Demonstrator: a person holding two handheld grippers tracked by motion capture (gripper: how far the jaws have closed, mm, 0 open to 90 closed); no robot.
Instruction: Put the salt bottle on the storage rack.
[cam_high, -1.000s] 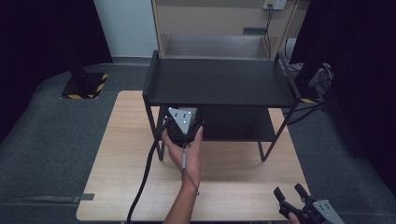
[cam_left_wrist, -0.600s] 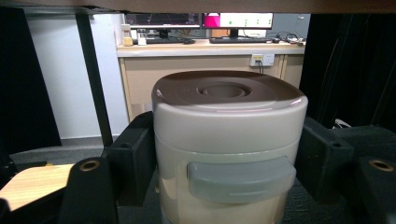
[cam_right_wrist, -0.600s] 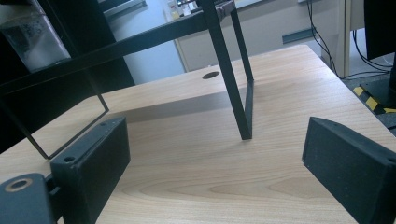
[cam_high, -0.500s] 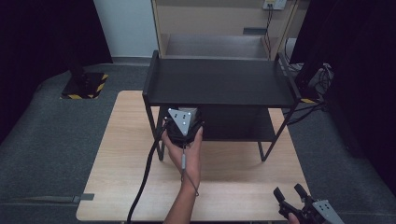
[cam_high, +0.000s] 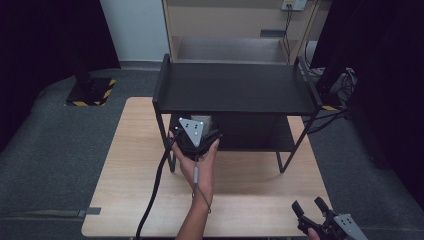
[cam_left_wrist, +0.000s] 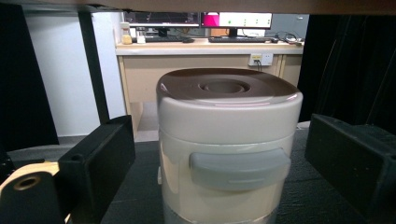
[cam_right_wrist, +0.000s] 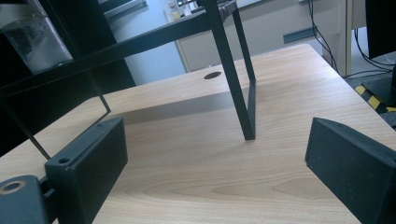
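A cream canister (cam_left_wrist: 224, 154) with a round lid and a grey front latch stands on the lower board of a black two-tier shelf (cam_high: 235, 87). My left gripper (cam_left_wrist: 219, 140) is open, one jaw on each side of the canister, the right jaw almost against its wall. From above, a hand holds the left gripper (cam_high: 197, 131) at the front of the lower tier, and just a corner of the canister (cam_high: 209, 121) peeks out behind it. My right gripper (cam_high: 311, 208) hovers open over the table's near right corner with nothing between its jaws (cam_right_wrist: 215, 149).
The shelf stands on a light wooden table (cam_high: 135, 165); one thin black shelf leg (cam_right_wrist: 243, 93) rises ahead of the right gripper. A black cable (cam_high: 155, 185) trails from the left gripper over the front edge. A beige cabinet (cam_high: 230, 30) stands behind.
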